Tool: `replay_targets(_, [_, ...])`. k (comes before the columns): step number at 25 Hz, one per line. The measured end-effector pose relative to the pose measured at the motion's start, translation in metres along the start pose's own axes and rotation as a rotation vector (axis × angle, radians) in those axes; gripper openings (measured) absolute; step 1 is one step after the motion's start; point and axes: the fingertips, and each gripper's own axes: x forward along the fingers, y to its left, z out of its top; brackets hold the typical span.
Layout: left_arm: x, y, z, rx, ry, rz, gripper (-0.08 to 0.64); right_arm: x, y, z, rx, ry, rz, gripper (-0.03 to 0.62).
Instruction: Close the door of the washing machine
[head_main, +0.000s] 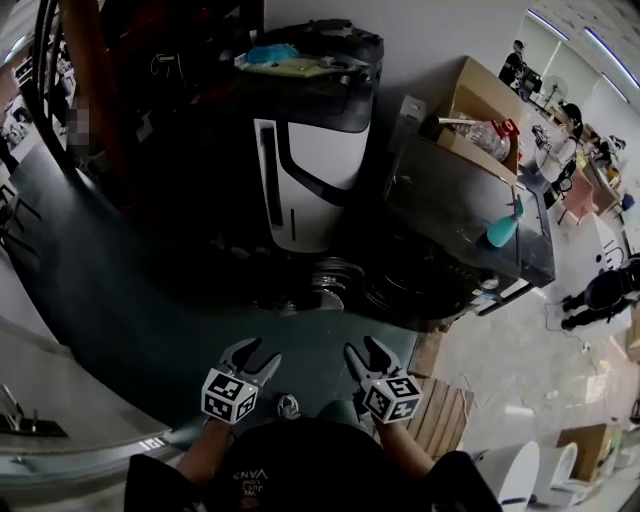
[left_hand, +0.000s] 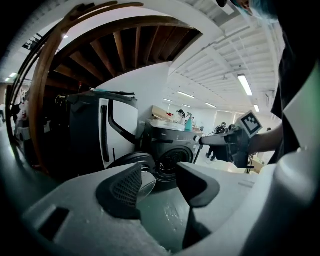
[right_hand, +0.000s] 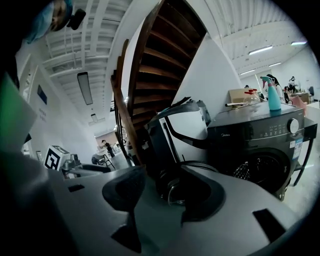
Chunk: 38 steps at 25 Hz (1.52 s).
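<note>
Dark washing machine (head_main: 470, 215), door (head_main: 325, 283) open; left gripper (head_main: 257, 353), right gripper (head_main: 363, 348) spread, empty.

Head view looks steeply down; both gripper views face the washing machine (right_hand: 252, 137)

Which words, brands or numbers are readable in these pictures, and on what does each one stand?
"Midea": front of the washing machine, small but legible.
"VANS": the person's dark shirt, head view.
Sticker and panel marks on the washing machine: too small to read.
</note>
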Motion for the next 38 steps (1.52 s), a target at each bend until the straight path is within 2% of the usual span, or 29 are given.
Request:
replay_targets(7, [0.027, 0.042, -0.001, 0.028, 0.018, -0.025, 0.207, 0.019, -0.006, -0.007, 0.032, 0.02, -0.066, 0.189])
replay_targets(12, [0.055, 0.068, -0.003, 0.041, 0.049, -0.013, 0.21, 0.036, -0.023, -0.003, 0.035, 0.04, -0.086, 0.187])
replay_targets(18, [0.093, 0.101, 0.013, 0.024, 0.04, 0.051, 0.212, 0.072, -0.048, 0.018, 0.032, 0.055, -0.071, 0.187])
replay_targets(25, [0.152, 0.131, 0.017, 0.02, 0.099, 0.08, 0.242, 0.118, -0.08, 0.044, 0.018, 0.091, -0.025, 0.186])
replay_targets(31, [0.21, 0.157, 0.007, 0.049, 0.209, 0.091, 0.271, 0.149, -0.107, 0.056, 0.024, 0.144, 0.029, 0.186])
replay_targets(34, [0.238, 0.166, -0.004, 0.08, 0.294, 0.089, 0.319, 0.16, -0.129, 0.054, 0.017, 0.172, 0.043, 0.186])
replay_targets(38, [0.268, 0.174, -0.025, 0.131, 0.429, 0.065, 0.346, 0.173, -0.152, 0.054, 0.001, 0.212, 0.055, 0.186])
